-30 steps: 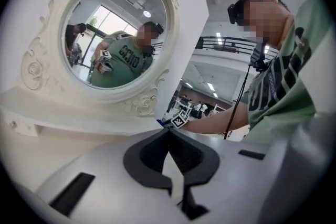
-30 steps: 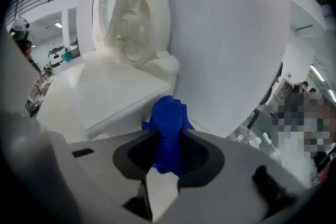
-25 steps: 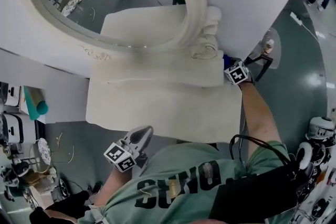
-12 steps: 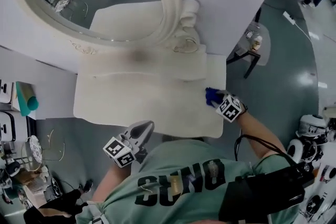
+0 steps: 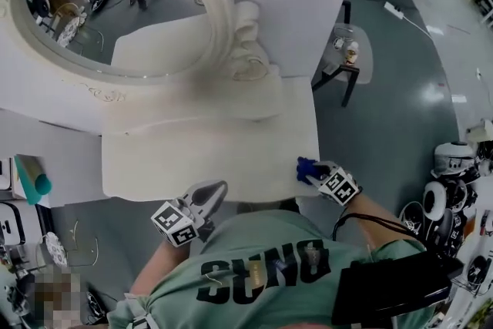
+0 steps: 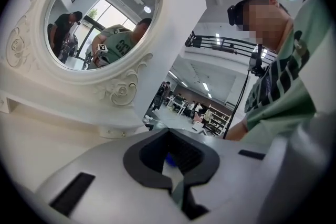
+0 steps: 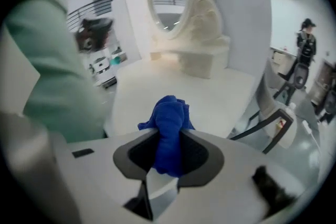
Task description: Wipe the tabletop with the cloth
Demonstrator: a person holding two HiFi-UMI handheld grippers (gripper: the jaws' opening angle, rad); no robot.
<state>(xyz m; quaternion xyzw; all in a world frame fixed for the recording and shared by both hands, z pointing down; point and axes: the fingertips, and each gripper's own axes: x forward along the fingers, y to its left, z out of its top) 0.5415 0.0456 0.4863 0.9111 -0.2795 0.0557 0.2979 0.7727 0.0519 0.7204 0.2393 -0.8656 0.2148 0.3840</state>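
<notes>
A: Where do we have the cloth [image 5: 306, 167]?

B: In the right gripper [image 5: 314, 172]. Its jaws are clamped on a bunched blue wad, which pokes out past the tips. In the head view it sits at the lower right corner of the cream tabletop [image 5: 200, 158], right at the front edge. We can't say for sure that it presses on the surface.

A: And the left gripper [image 5: 209, 195]?

B: It hangs off the table below the front edge, at lower centre of the frame. Its jaws are drawn together with nothing between them. The right one is plainly the nearer, since it is already on the job.

A: So which way do we go next?

B: The wad's long axis runs along the jaws and points up and left in the frame. Nearly all the bare top lies that way too, leftward along the front edge and upward toward the foot of the oval mirror [image 5: 100, 19]. We judge the next stroke should sweep left across the frame, cloth leading.

A: Any risk?

B: The wad is at the very corner, so a drift to the right would take it off the edge.
</notes>
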